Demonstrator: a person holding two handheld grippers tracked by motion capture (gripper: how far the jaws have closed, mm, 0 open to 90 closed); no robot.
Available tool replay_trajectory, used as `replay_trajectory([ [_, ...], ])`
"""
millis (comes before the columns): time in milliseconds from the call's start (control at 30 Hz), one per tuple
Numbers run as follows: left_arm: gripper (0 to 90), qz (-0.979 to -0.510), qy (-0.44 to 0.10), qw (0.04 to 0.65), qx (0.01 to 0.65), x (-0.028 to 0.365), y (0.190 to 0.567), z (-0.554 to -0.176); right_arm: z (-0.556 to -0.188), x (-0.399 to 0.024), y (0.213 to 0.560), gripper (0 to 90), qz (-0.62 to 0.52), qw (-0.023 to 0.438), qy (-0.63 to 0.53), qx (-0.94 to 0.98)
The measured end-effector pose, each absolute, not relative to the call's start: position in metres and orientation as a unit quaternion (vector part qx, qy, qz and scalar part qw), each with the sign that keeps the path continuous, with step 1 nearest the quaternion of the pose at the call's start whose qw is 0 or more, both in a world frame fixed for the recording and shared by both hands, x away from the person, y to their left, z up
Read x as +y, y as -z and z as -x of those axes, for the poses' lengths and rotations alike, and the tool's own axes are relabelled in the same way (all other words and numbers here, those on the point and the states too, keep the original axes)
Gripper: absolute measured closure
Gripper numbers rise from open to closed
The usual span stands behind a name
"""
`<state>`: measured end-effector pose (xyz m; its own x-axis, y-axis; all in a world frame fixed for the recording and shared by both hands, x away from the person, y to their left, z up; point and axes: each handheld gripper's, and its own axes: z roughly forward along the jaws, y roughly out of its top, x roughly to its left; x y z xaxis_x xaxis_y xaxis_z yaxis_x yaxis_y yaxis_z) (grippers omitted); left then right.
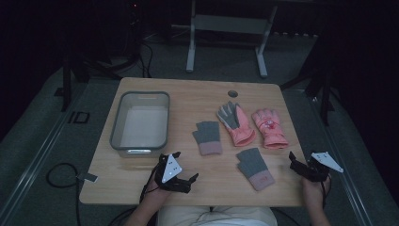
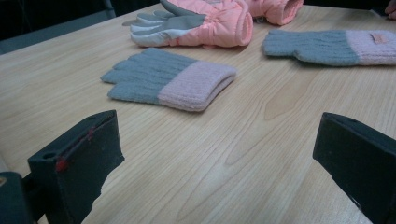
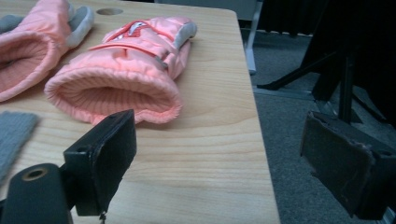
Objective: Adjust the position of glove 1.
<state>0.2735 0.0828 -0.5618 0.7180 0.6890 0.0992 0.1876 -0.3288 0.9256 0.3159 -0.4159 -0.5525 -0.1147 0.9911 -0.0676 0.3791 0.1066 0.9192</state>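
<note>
While both sit at the table's 6 o'clock edge, my left gripper [image 1: 186,181] gapes open, empty. Right gripper [image 1: 297,164] too, w/ pink ski glove [image 3: 122,65] at its 11 o'clock.

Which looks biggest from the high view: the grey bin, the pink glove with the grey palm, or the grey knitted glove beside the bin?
1. Grey bin, clearly largest.
2. Pink glove with the grey palm.
3. Grey knitted glove, somewhat smaller than the pink one.

From here, my right gripper view crops the knit glove [image 3: 14,135] to a grey corner at the left edge.
</note>
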Motion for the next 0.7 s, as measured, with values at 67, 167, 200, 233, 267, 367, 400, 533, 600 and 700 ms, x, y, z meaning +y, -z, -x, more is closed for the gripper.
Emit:
replay_trajectory([
  [67, 0.8, -0.777, -0.246, 0.506, 0.282, 0.083, 0.562, -0.274, -0.315, -0.414, 0.552, 11.0, -0.536, 0.388, -0.390, 0.640],
  [167, 0.8, -0.777, -0.246, 0.506, 0.282, 0.083, 0.562, -0.274, -0.313, -0.413, 0.551, 11.0, -0.534, 0.388, -0.390, 0.642],
  [200, 0.8, -0.778, -0.246, 0.505, 0.282, 0.083, 0.562, -0.274, -0.313, -0.413, 0.550, 11.0, -0.535, 0.387, -0.389, 0.643],
  [233, 0.8, -0.779, -0.247, 0.503, 0.282, 0.083, 0.562, -0.274, -0.311, -0.415, 0.548, 11.0, -0.541, 0.382, -0.392, 0.638],
  [267, 0.8, -0.779, -0.246, 0.503, 0.282, 0.082, 0.562, -0.274, -0.311, -0.415, 0.548, 11.0, -0.541, 0.382, -0.392, 0.638],
  [367, 0.8, -0.779, -0.246, 0.503, 0.283, 0.082, 0.562, -0.274, -0.310, -0.417, 0.547, 11.0, -0.557, 0.364, -0.384, 0.640],
  [400, 0.8, -0.780, -0.247, 0.502, 0.280, 0.082, 0.562, -0.274, -0.308, -0.418, 0.546, 11.0, -0.560, 0.362, -0.376, 0.643],
  [533, 0.8, -0.781, -0.248, 0.502, 0.278, 0.081, 0.562, -0.273, -0.307, -0.420, 0.543, 11.0, -0.570, 0.353, -0.369, 0.644],
  [600, 0.8, -0.780, -0.248, 0.502, 0.279, 0.082, 0.562, -0.273, -0.308, -0.420, 0.542, 11.0, -0.571, 0.353, -0.366, 0.644],
  [700, 0.8, -0.779, -0.246, 0.503, 0.281, 0.082, 0.562, -0.273, -0.310, -0.418, 0.536, 11.0, -0.575, 0.354, -0.352, 0.648],
])
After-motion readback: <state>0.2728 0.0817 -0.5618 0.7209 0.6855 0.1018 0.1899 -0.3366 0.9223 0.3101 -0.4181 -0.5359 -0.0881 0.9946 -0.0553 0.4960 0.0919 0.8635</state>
